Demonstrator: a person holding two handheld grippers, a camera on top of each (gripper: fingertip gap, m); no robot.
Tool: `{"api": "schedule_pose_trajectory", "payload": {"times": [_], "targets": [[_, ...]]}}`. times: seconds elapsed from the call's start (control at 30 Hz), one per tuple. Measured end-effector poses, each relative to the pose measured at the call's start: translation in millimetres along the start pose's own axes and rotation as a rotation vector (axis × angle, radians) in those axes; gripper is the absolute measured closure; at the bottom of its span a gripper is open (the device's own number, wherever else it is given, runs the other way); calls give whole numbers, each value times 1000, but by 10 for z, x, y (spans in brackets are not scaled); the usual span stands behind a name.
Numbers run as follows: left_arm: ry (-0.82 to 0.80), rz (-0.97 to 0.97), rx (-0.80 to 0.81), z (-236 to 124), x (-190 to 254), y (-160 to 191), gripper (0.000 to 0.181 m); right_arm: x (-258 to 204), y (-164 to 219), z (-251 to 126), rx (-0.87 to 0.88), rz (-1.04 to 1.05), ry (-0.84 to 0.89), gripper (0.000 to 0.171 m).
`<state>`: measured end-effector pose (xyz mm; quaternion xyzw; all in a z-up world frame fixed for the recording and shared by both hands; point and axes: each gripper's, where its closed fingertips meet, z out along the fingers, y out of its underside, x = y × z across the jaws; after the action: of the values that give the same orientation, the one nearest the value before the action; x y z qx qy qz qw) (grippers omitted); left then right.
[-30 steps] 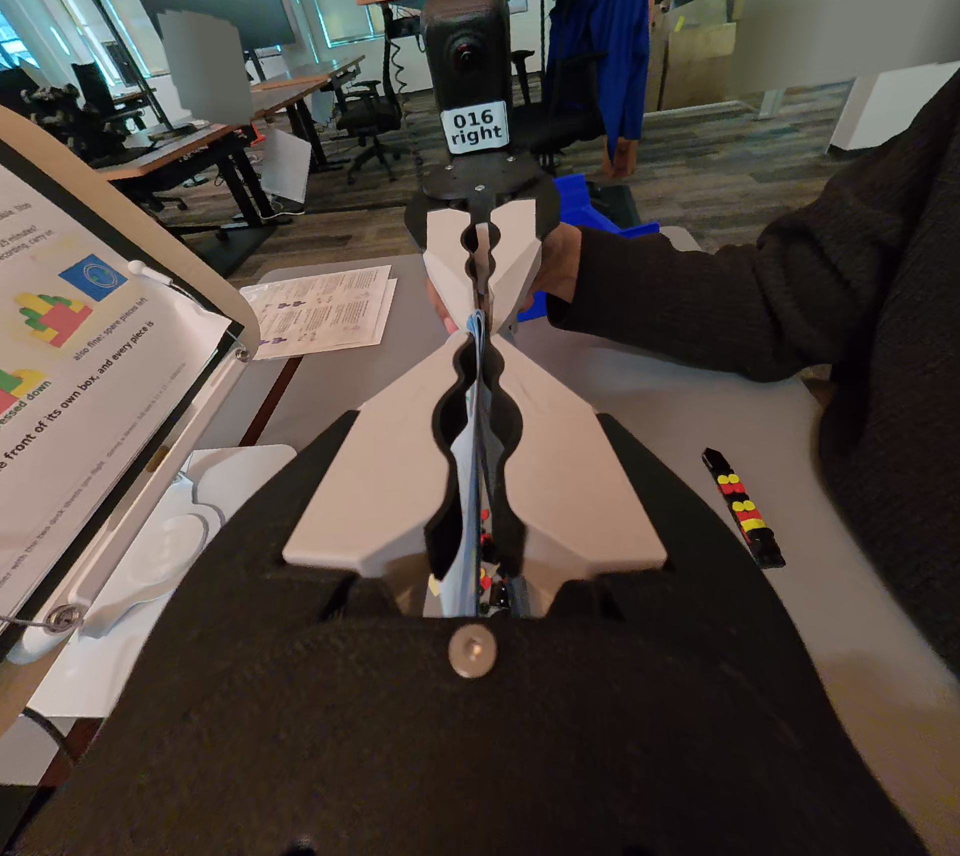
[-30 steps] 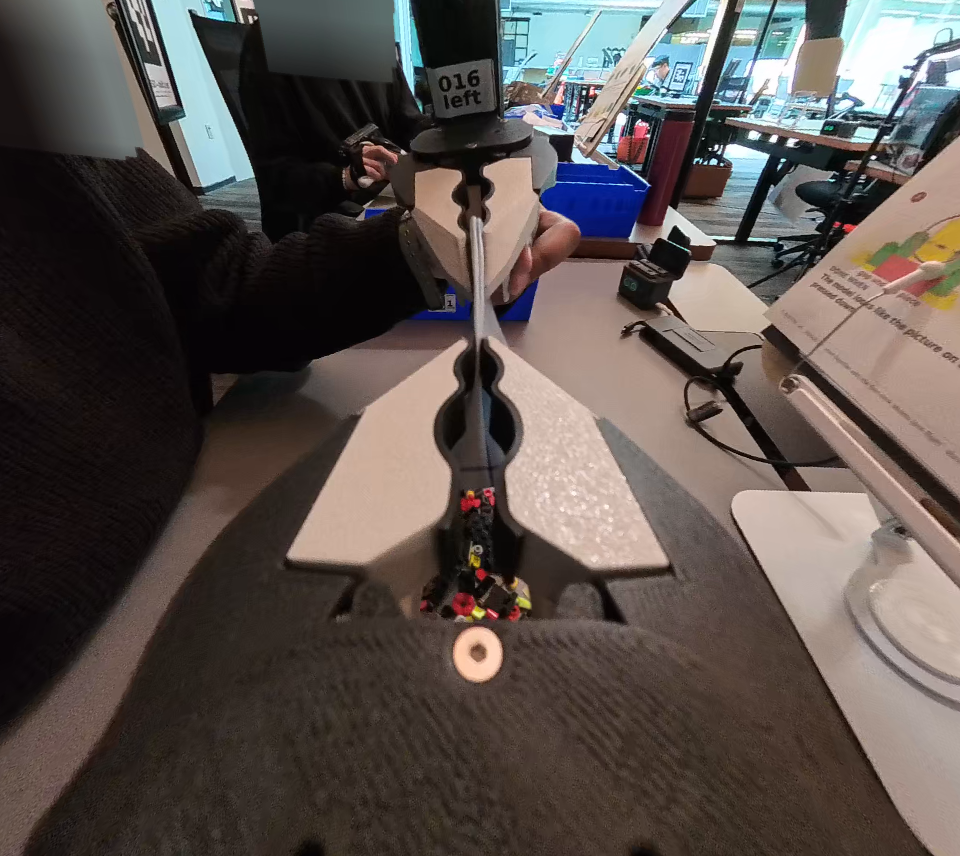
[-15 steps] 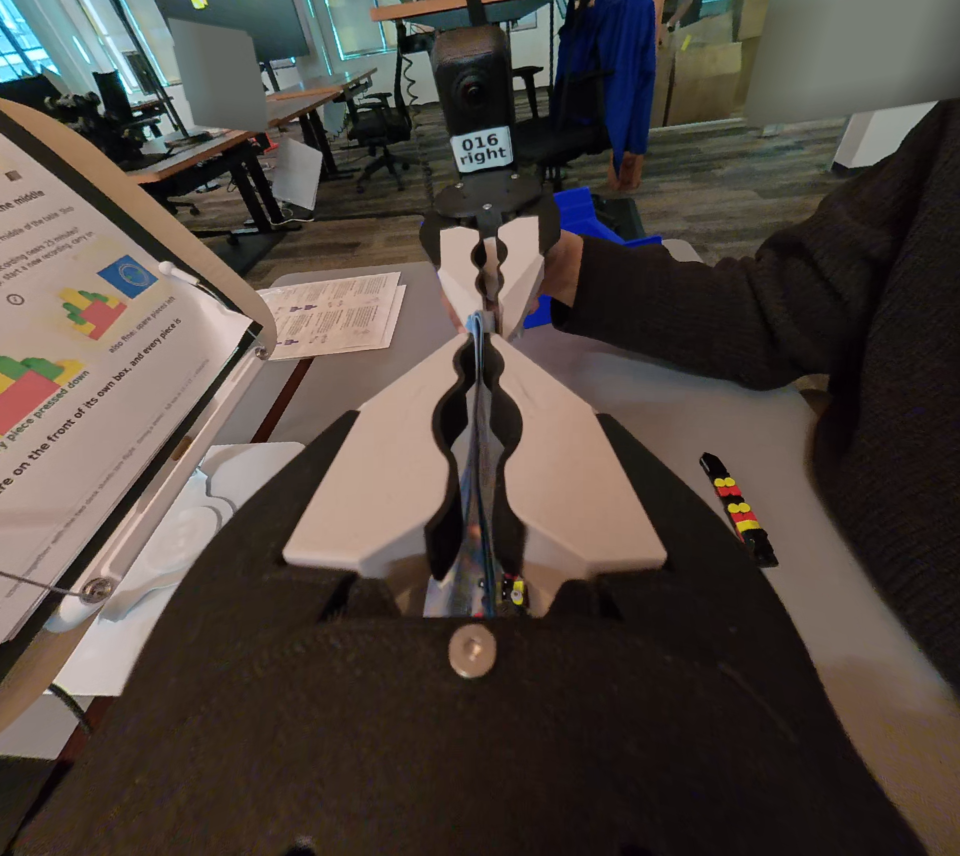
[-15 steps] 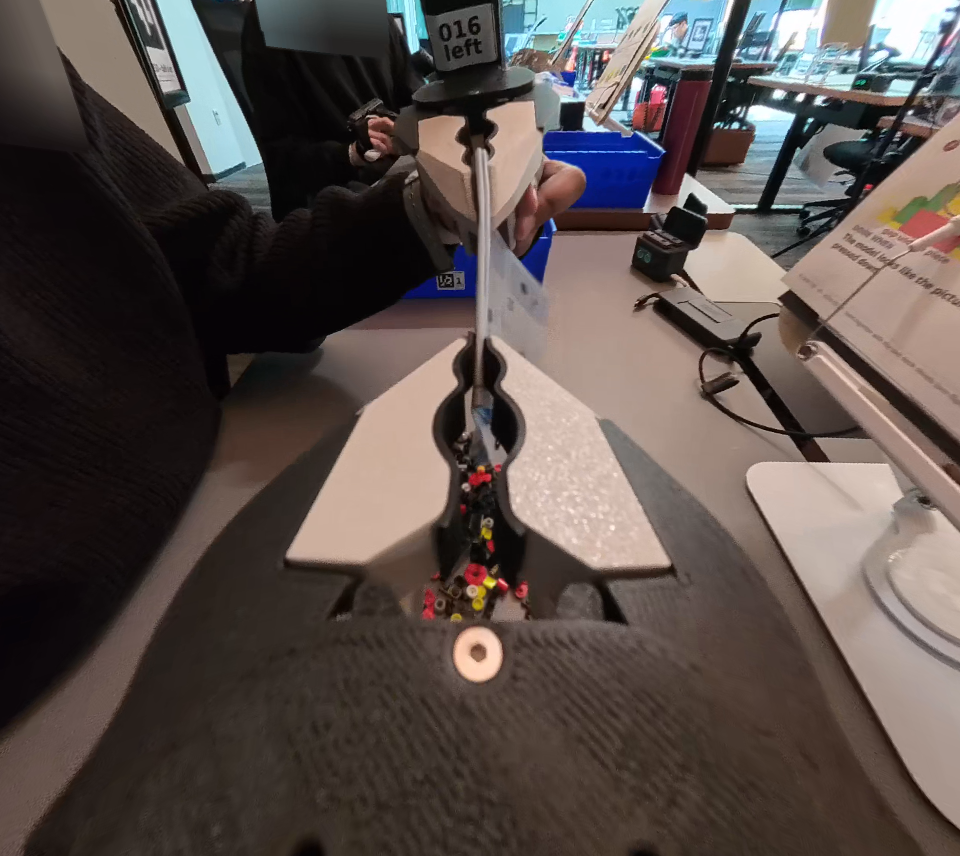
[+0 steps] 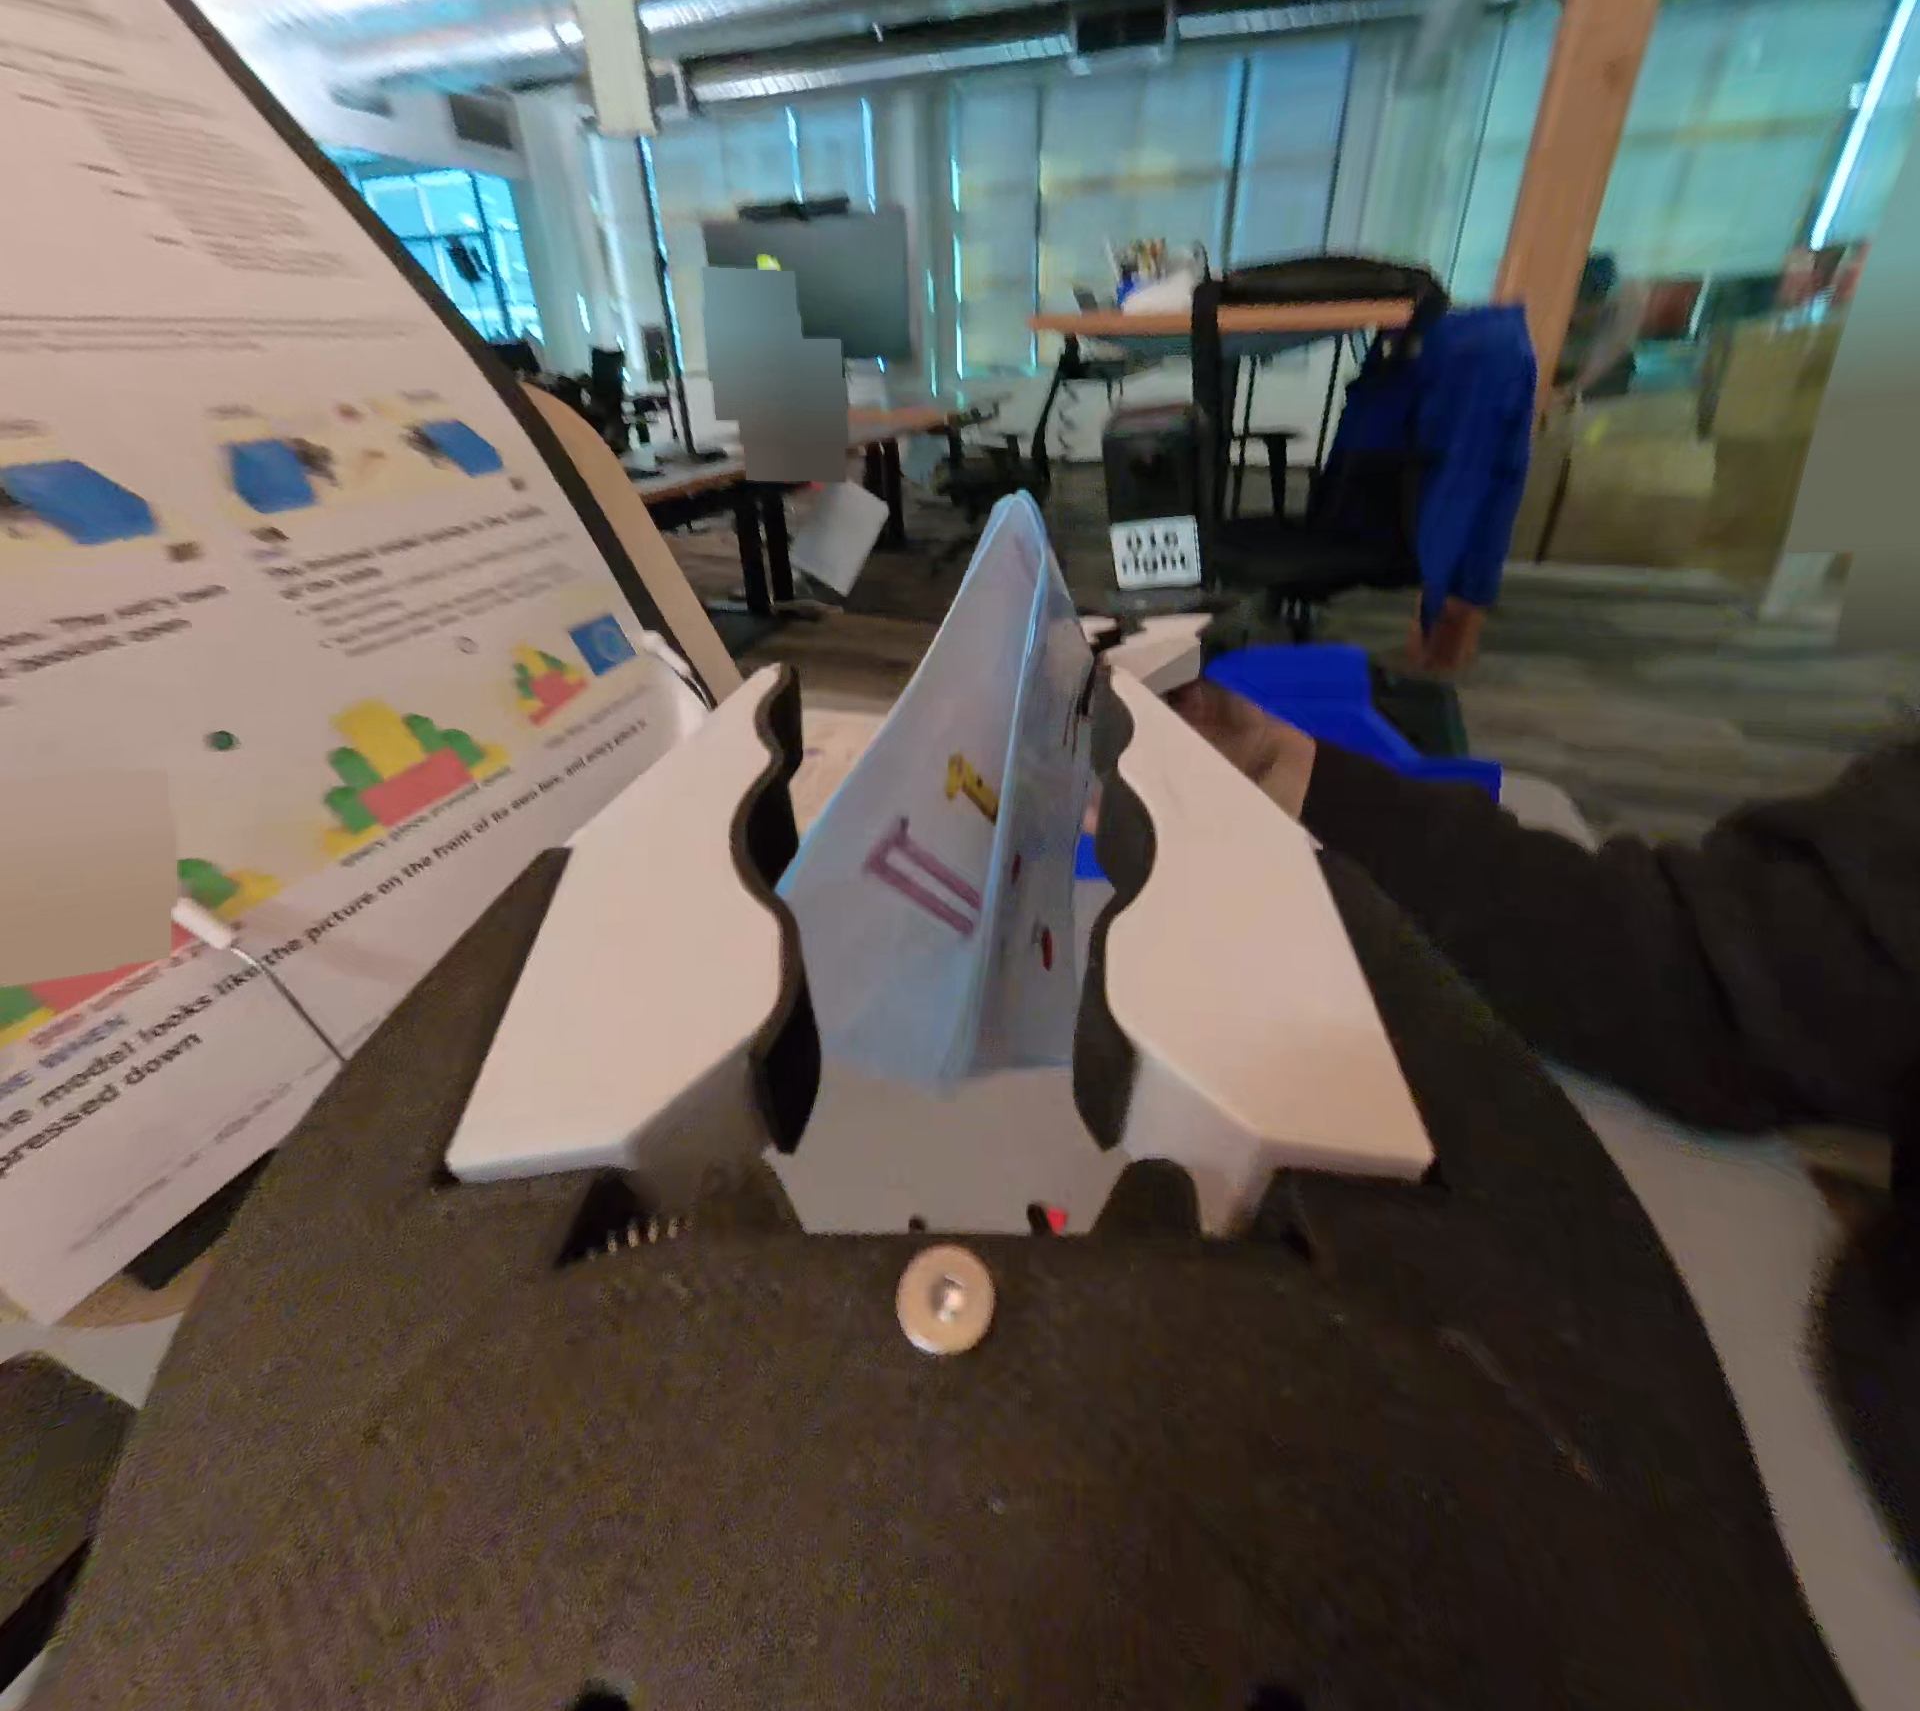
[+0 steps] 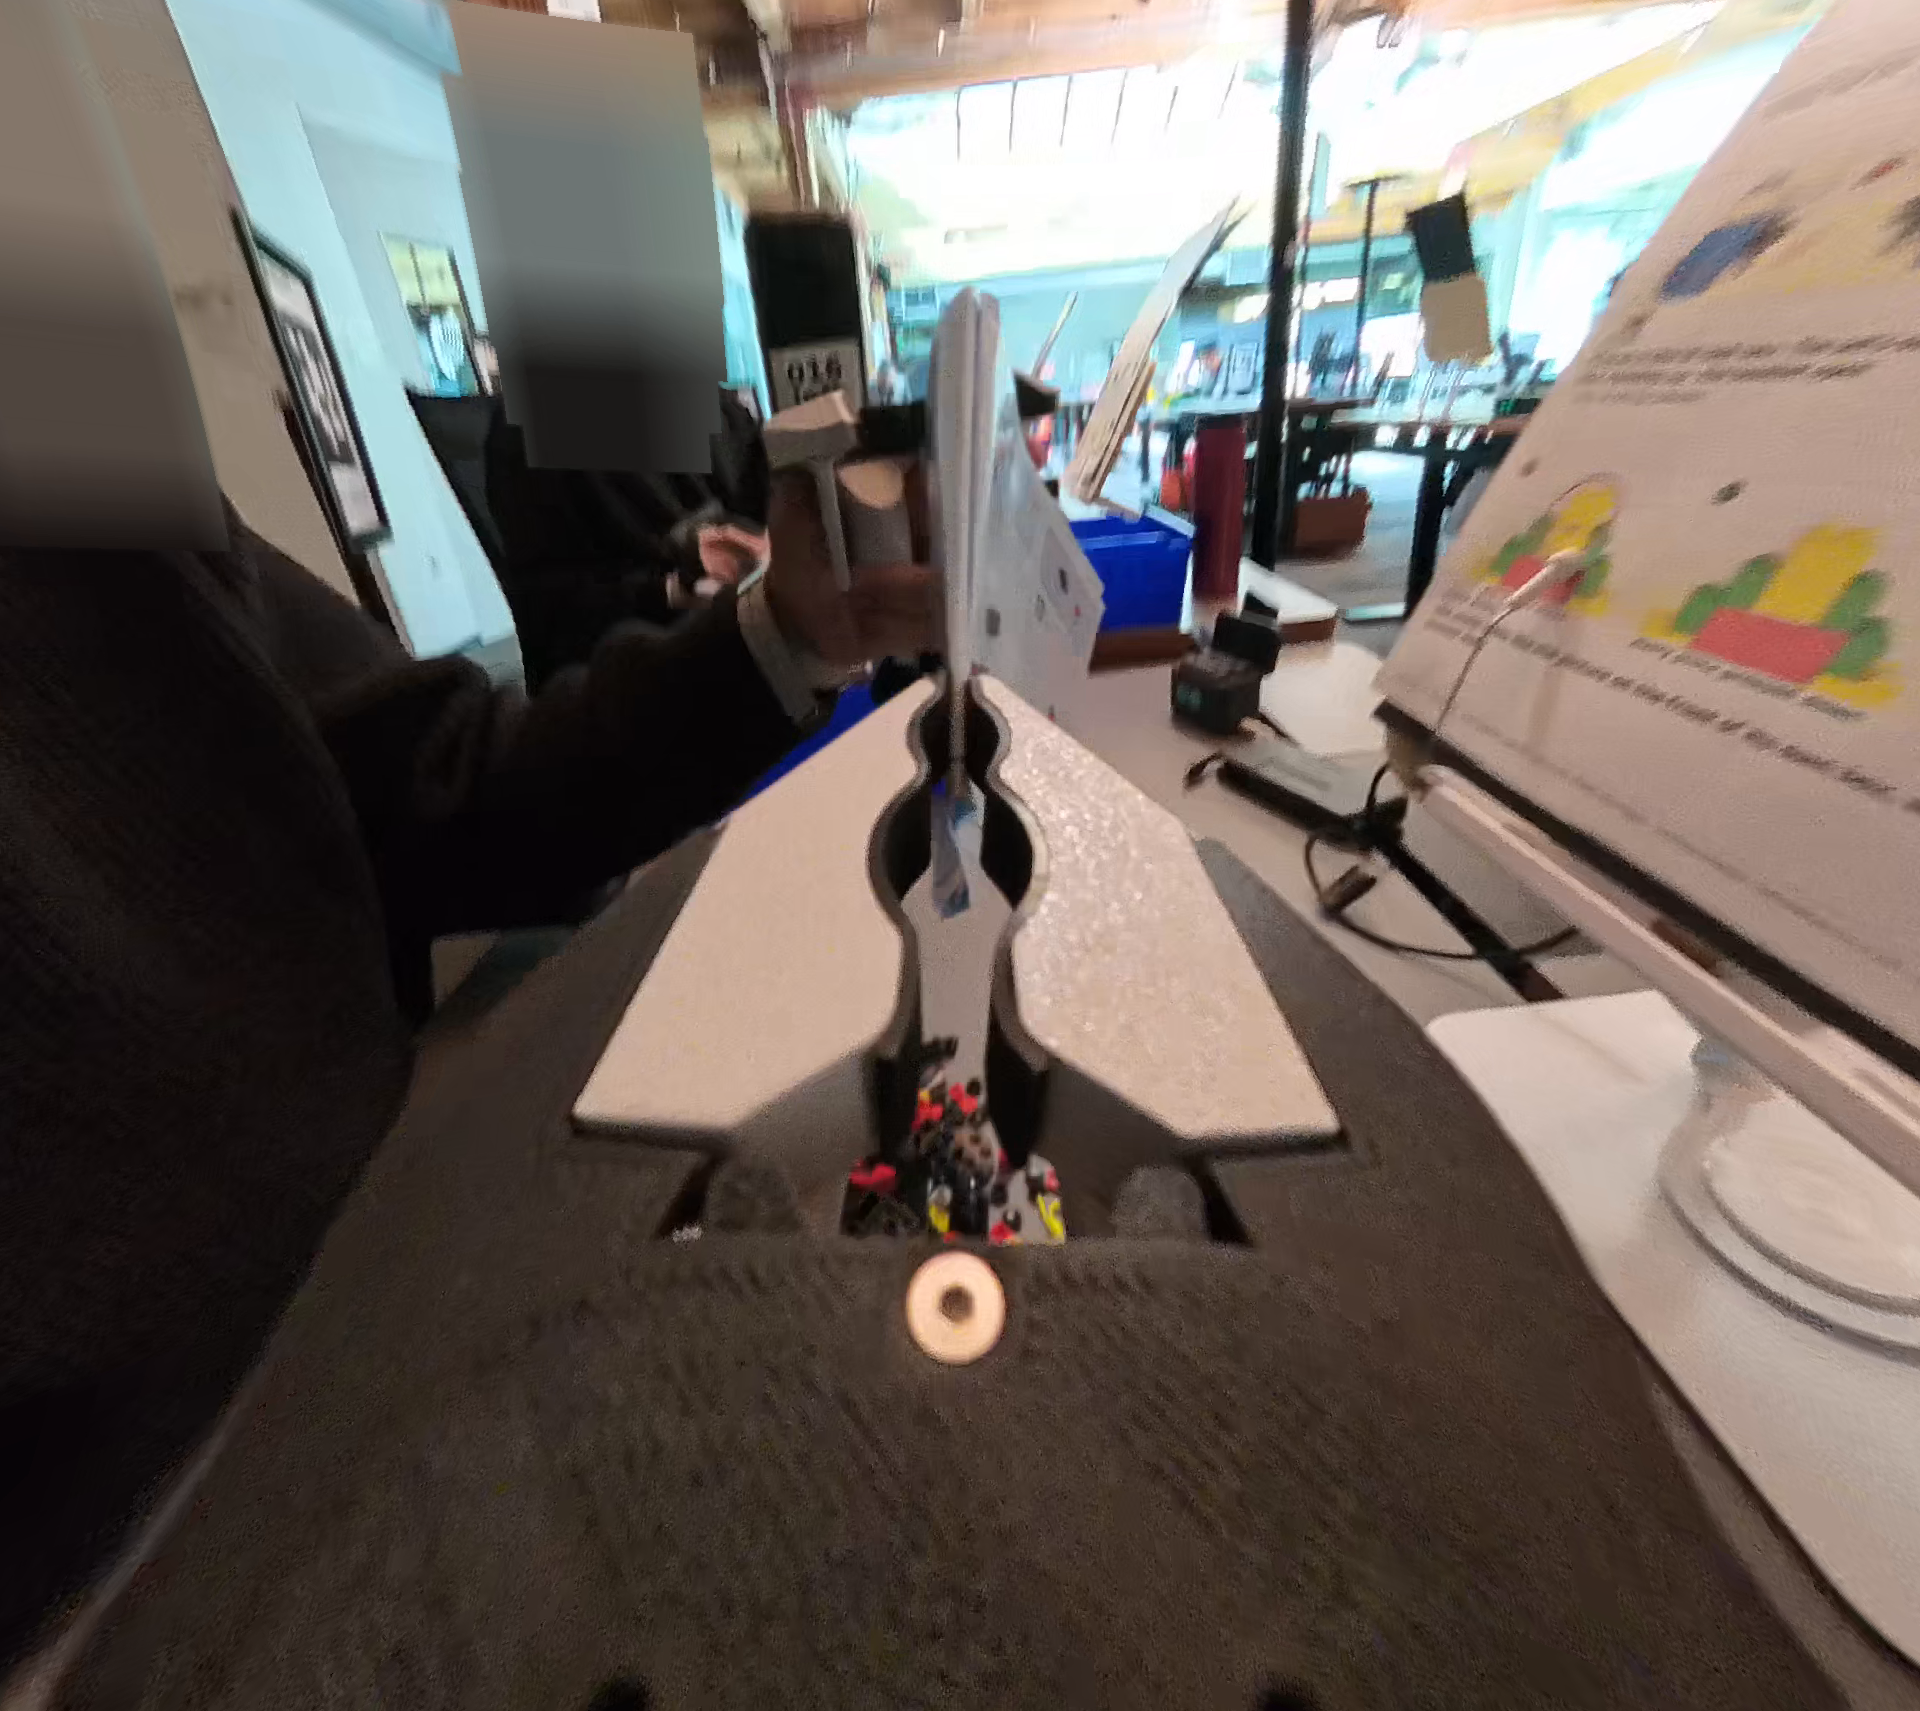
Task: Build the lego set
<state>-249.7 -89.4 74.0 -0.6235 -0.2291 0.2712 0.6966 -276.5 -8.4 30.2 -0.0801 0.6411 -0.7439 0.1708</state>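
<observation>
Lego bag (image 6: 961, 518) of clear plastic standing upright, right gripper (image 6: 958, 705) clamped on its edge, left gripper (image 5: 940, 695) jaws apart around it, instruction board (image 5: 208, 622) beside.

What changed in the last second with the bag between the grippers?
The left gripper opened: its jaws, shut on the clear bag a second ago, now stand wide around it, and both cameras tilted upward. The right gripper stays shut on the bag, loose lego pieces still low between its fingers. The instruction board is unmoved.
</observation>
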Motion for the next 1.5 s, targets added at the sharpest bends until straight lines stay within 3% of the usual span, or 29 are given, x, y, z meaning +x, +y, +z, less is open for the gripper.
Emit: {"api": "schedule_pose_trajectory", "payload": {"times": [0.13, 0.3, 0.47, 0.57, 0.63, 0.67, 0.73, 0.8, 0.93, 1.03, 1.13, 1.23, 1.27, 1.33, 1.4, 1.5], "targets": [[16, -3, 82, -90, 59, -215, 133, 37, -248, -227, 143, -6, 20, 171], [68, 56, -36, 70, 223, 19, 129, -57, -369, -286, 218, -52, -10, 171], [104, 76, -54, 167, 329, 106, 131, -110, -314, -198, 186, -80, -20, 171], [103, 91, -60, 207, 353, 144, 146, -105, -284, -139, 171, -87, -11, 169], [64, 114, -75, 228, 293, 178, 178, -106, -262, -104, 165, -88, -8, 167], [56, 124, -85, 231, 274, 199, 181, -110, -238, -87, 154, -89, -9, 166], [106, 92, -96, 219, 326, 211, 181, -122, -171, -75, 129, -72, -24, 149], [160, 17, -52, 199, 386, 117, 181, -134, -120, -93, 132, -11, -66, 121], [193, -181, 114, 133, 349, -198, 181, -144, -34, -100, 159, 80, -152, 96], [202, -416, 265, 71, 196, -406, 181, -96, 327, 103, -20, -9, -87, 87], [236, -605, 329, 58, 78, -419, 181, 226, 508, 285, -127, -148, 128, 99], [205, -657, 321, 100, -31, -293, 181, 116, 345, 405, 29, -157, 83, 121], [206, -668, 317, 110, -45, -259, 181, 117, 340, 420, 44, -143, 77, 132], [213, -694, 326, 112, -73, -230, 181, 139, 415, 429, 23, -123, 68, 137], [223, -719, 331, 110, -95, -208, 181, 346, 501, 379, -22, -127, 170, 171], [165, -783, 197, 180, -208, 76, 181, 677, 503, 214, -29, -192, 376, 171]]}}
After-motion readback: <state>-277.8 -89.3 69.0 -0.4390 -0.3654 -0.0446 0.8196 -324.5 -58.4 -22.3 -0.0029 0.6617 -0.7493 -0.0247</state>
